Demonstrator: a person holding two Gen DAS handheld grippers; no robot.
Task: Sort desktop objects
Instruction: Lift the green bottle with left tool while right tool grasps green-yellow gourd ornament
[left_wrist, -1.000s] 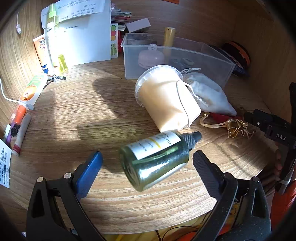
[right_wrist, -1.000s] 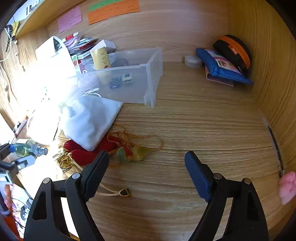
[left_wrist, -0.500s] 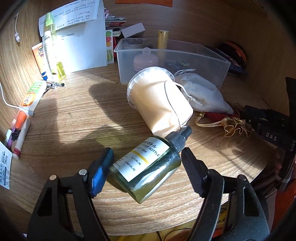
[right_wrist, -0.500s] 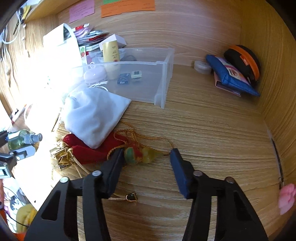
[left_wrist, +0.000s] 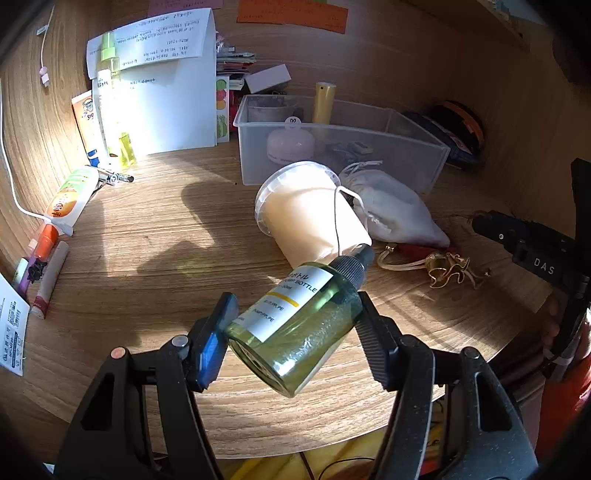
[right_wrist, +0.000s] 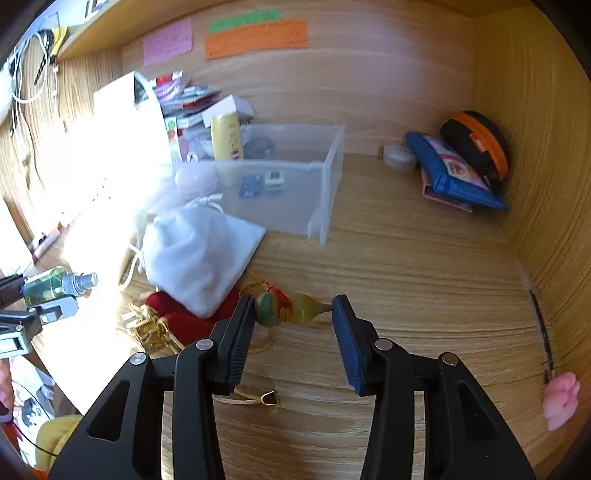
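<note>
A green pump bottle (left_wrist: 295, 325) with a white label and black cap lies tilted between the fingers of my left gripper (left_wrist: 295, 306). The jaws are closing, and both pads touch its sides. The right wrist view shows the same bottle (right_wrist: 55, 286) at the far left, held clear of the desk. My right gripper (right_wrist: 292, 301) is closing on a green and yellow gourd charm (right_wrist: 291, 310) that lies on the wood. One pad meets the green bead, the other the yellow tip. The charm's red tassel (right_wrist: 177, 317) and gold cord trail to the left.
A white drawstring pouch (right_wrist: 199, 258) and a cream tub (left_wrist: 306, 218) on its side lie before a clear plastic bin (right_wrist: 317, 206) with small items. Tubes and pens (left_wrist: 55, 221) line the left edge. A blue pouch (right_wrist: 454, 177) and a black-orange case (right_wrist: 476, 144) sit at the back right.
Both pairs of jaws have narrowed from wide apart. The left pair came in onto the bottle, which turned its neck away; the right pair came in onto the gourd charm.
</note>
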